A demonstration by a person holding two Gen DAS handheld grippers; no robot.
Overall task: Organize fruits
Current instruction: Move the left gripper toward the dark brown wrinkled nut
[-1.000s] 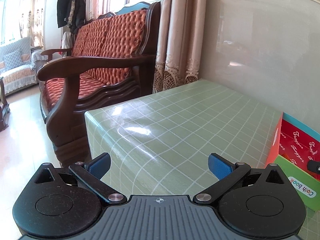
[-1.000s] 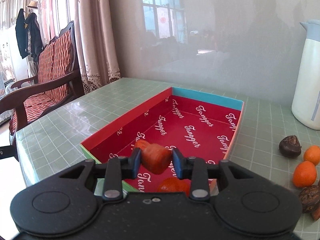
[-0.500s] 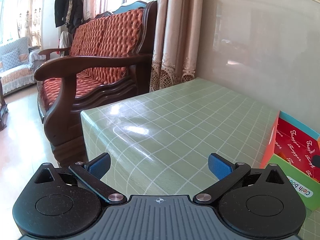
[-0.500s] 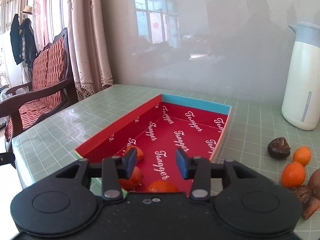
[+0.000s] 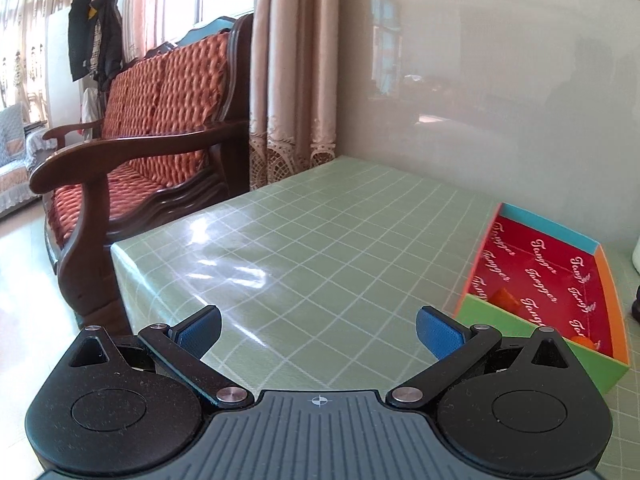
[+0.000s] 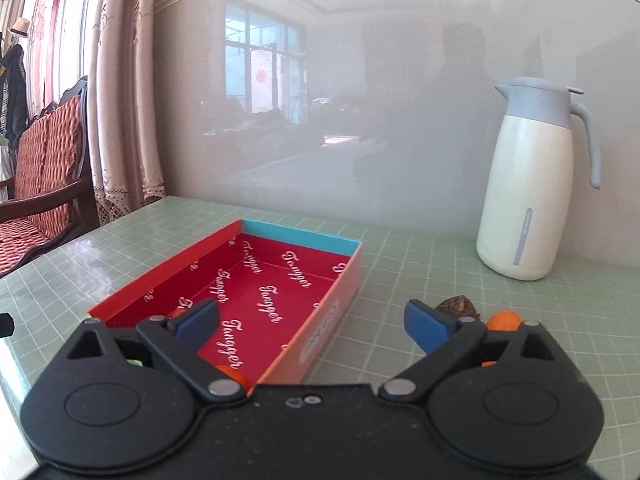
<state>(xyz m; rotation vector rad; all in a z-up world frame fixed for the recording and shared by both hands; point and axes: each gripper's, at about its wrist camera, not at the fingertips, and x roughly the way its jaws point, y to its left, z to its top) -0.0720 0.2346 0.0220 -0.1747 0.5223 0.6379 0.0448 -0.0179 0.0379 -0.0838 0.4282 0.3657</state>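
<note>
Two grippers spread wide, both empty: left gripper [image 5: 318, 330] over green checked table [image 5: 320, 248], right gripper [image 6: 312, 322] opening above red-lined cardboard box [image 6: 280, 292] holding orange fruits [image 6: 232, 374].

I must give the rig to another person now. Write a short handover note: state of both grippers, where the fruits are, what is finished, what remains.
Left gripper: open, holding nothing, over the green checked tablecloth.
Right gripper: jaws opening, nothing between them, at the near end of the red-lined cardboard box.
Done: a few orange fruits in the box's near end, partly hidden by the gripper.
Left: a small orange fruit and a dark brown wrinkled fruit on the cloth right of the box, near the white thermos jug. More may be hidden.
</note>
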